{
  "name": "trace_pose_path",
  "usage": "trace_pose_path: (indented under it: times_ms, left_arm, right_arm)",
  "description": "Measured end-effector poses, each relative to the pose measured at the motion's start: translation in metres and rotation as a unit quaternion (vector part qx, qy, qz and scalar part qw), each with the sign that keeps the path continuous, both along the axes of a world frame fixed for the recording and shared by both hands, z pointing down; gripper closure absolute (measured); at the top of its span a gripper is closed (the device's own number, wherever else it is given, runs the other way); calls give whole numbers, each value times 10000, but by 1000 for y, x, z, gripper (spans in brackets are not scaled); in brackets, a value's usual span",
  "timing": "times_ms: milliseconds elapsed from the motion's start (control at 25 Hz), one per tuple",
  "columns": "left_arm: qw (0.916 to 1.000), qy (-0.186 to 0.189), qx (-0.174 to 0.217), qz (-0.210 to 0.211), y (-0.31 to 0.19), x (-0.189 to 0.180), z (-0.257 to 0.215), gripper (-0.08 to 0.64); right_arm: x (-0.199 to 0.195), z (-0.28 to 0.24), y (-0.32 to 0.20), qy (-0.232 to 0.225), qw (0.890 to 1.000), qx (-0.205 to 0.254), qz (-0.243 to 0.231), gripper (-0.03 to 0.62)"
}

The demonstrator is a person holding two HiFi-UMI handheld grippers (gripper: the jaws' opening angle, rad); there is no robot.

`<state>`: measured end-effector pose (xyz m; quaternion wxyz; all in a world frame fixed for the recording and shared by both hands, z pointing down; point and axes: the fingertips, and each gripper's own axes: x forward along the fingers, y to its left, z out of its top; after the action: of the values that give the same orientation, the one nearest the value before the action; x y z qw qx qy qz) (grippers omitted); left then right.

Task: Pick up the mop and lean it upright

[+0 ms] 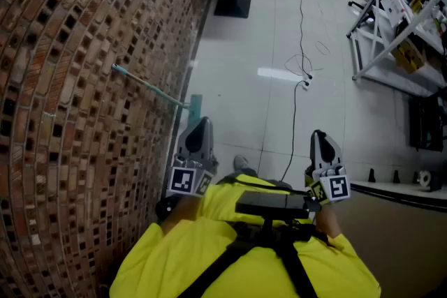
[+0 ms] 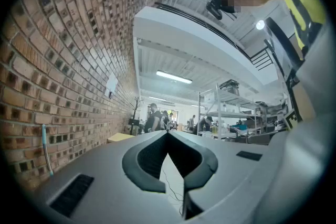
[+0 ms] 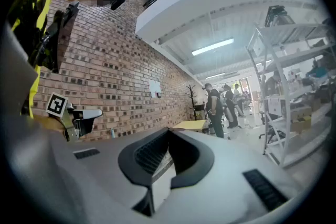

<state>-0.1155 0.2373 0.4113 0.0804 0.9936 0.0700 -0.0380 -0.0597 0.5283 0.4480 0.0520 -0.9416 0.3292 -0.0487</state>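
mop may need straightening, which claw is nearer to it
Left. The left claw is close beside the mop leaning on the brick wall. The right claw is farther out over the floor. Both are shut, empty.

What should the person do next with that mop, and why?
Probably just step away and leave it alone. The mop leans with its handle against the brick wall and its head on the floor, and the left gripper and right gripper are both shut, empty and clear of it.
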Motion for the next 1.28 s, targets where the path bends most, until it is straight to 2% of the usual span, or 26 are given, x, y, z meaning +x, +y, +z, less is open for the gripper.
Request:
trace_pose_path:
  times_ms: [80, 160, 200, 240, 400, 440, 480, 520, 560, 640, 760, 840, 920, 1040, 1120, 1160, 1200, 1240, 1280]
  left_arm:
    - [9998, -41, 34, -197, -32, 23, 2, 557]
    - [9993, -86, -4, -356, -60, 39, 2, 486]
    - [9991, -111, -32, -419, -72, 42, 3, 479]
    - [9987, -143, -36, -495, -83, 43, 4, 558]
    - [9931, -245, 12, -1143, -146, 45, 13, 558]
    - [9903, -294, -31, -1358, -164, 44, 17, 547]
    - [9863, -366, -86, -1608, -182, 43, 21, 495]
    - [9811, -441, -133, -1877, -199, 42, 25, 486]
    - [9755, -505, -163, -2137, -215, 41, 30, 548]
    - [9638, -570, -181, -2597, -245, 41, 37, 552]
    - [9412, -548, -211, -3328, -292, 43, 41, 557]
    - [9195, -456, -307, -3892, -320, 41, 35, 558]
    - [8985, -403, -328, -4359, -343, 40, 29, 558]
    - [8665, -636, -262, -4945, -366, 34, 32, 558]
    - [8449, -718, -269, -5294, -373, 25, 39, 558]
    - [8347, -741, -288, -5449, -375, 21, 43, 558]
    - [8250, -766, -309, -5591, -376, 17, 46, 558]
    - [8160, -781, -323, -5719, -377, 13, 48, 558]
    - [8076, -775, -328, -5837, -377, 9, 48, 558]
  right_arm:
    - [25, -3, -30, -87, 9998, 159, 8, 563]
    - [46, -8, -64, -83, 9995, 211, -200, 541]
    - [56, -9, -83, -59, 9990, 162, -409, 552]
    - [66, -7, -101, -50, 9979, 78, -646, 586]
    - [111, 4, -183, -230, 9894, -37, -1436, 579]
    - [121, 5, -208, -297, 9852, -12, -1691, 545]
    - [131, 6, -236, -341, 9792, -10, -1999, 525]
    - [141, 6, -265, -363, 9716, -39, -2337, 531]
    - [150, 7, -294, -367, 9629, -94, -2673, 586]
    - [169, 11, -354, -319, 9437, -178, -3287, 586]
    - [191, 16, -439, -464, 9138, -118, -4033, 541]
    - [200, 17, -491, -524, 8892, -200, -4540, 543]
    - [206, 15, -543, -414, 8619, -297, -5045, 581]
    - [204, 22, -608, -334, 8182, -364, -5728, 586]
    - [198, 32, -644, -261, 7940, -447, -6058, 586]
    - [194, 39, -663, -252, 7849, -501, -6171, 582]
    - [189, 46, -682, -271, 7787, -533, -6246, 551]
    - [183, 55, -700, -287, 7751, -559, -6287, 506]
    - [178, 65, -718, -285, 7728, -602, -6312, 499]
